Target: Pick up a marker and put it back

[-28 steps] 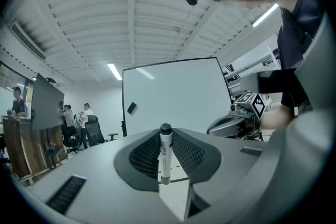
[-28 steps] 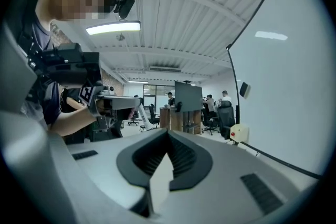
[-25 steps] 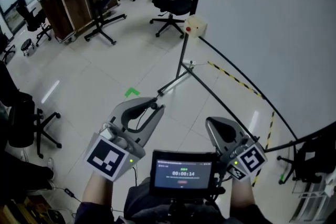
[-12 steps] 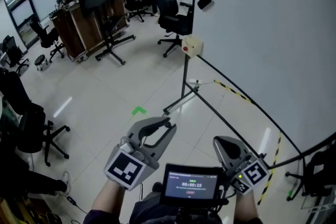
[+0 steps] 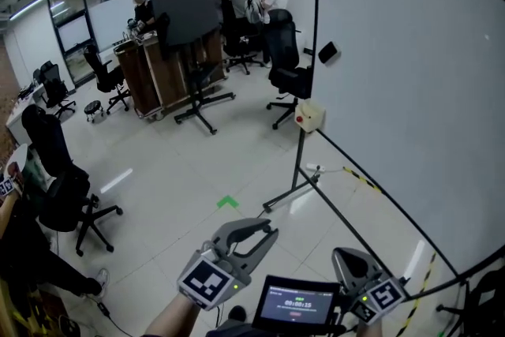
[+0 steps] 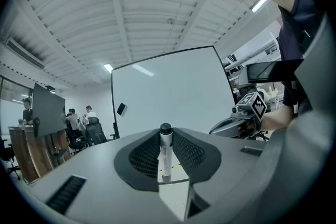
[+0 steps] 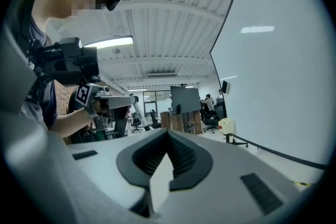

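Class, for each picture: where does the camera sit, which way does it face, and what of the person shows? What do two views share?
Head view: on the head, looking forward and down across the floor to the whiteboard; left gripper and right gripper show.
Left gripper view: on that gripper, facing the whiteboard past its held marker; torso at right.
Right gripper view: on that gripper, facing the black screen; arm at left.
Shared: each gripper view shows the other gripper.

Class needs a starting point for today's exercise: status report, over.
Left claw shut on marker, dark cap outward. Right claw shut, empty. Whiteboard ahead right; stand legs low in front.
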